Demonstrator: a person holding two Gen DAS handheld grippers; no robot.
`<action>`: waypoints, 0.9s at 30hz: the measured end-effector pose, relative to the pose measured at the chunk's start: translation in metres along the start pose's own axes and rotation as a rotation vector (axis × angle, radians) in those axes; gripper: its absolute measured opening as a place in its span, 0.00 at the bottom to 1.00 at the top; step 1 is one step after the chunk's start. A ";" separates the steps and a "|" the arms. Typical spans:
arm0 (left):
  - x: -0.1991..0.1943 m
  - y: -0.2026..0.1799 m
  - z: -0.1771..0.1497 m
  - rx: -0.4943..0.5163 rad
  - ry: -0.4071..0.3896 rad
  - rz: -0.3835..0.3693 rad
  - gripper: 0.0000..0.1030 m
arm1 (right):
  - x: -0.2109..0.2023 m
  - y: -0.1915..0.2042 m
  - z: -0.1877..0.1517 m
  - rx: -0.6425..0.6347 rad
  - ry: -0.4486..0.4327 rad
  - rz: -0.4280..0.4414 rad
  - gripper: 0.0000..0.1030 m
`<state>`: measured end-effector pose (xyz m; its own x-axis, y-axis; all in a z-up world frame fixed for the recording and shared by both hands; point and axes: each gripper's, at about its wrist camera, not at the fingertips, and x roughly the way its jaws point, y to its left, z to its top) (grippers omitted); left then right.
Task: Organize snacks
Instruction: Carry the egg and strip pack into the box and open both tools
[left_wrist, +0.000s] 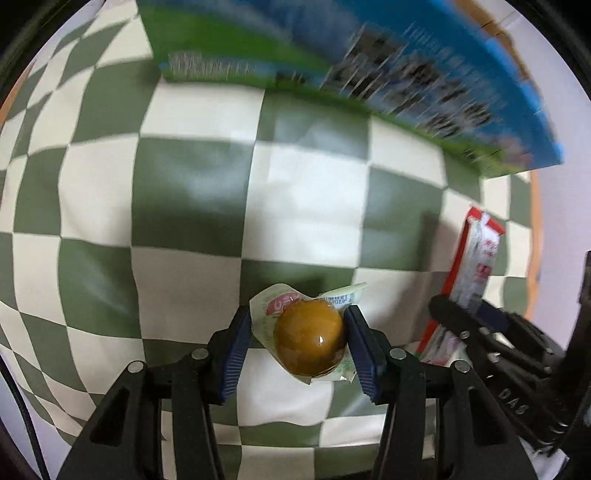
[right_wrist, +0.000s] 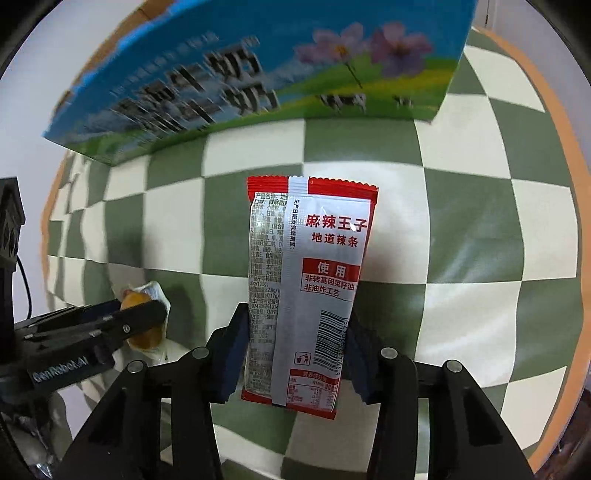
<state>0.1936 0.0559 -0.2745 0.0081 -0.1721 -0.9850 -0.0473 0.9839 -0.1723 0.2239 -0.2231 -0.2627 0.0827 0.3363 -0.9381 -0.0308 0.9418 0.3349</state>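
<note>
My left gripper (left_wrist: 298, 314) points down over the checked cloth and is shut on a brown marinated egg in a clear wrapper (left_wrist: 308, 341); both blue pads press its sides. In the right wrist view that gripper (right_wrist: 142, 308) and the egg (right_wrist: 131, 298) show at the lower left. My right gripper (right_wrist: 295, 317) is shut on the lower part of a red and silver spicy-strip packet (right_wrist: 314, 258), which stands up between the pads. From the left wrist view, the right gripper (left_wrist: 465, 314) and the packet (left_wrist: 476, 266) are seen edge-on at the right.
A large blue and green milk carton box (right_wrist: 258, 74) stands at the far side of the green and white checked cloth (right_wrist: 480, 221); it also fills the top of the left wrist view, box (left_wrist: 406, 74). An orange table edge (right_wrist: 561, 147) runs along the right.
</note>
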 end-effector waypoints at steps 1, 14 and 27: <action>-0.012 -0.001 0.001 -0.003 -0.021 -0.017 0.47 | -0.006 -0.001 0.000 -0.001 -0.006 0.009 0.48; -0.135 -0.029 0.090 0.034 -0.223 -0.113 0.47 | -0.126 0.028 0.078 -0.042 -0.173 0.166 0.48; -0.107 -0.011 0.193 0.023 -0.200 0.160 0.47 | -0.111 0.064 0.212 -0.101 -0.243 0.042 0.48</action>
<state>0.3862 0.0725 -0.1668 0.1999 -0.0035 -0.9798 -0.0416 0.9991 -0.0120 0.4241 -0.1995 -0.1181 0.3157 0.3772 -0.8707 -0.1378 0.9261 0.3512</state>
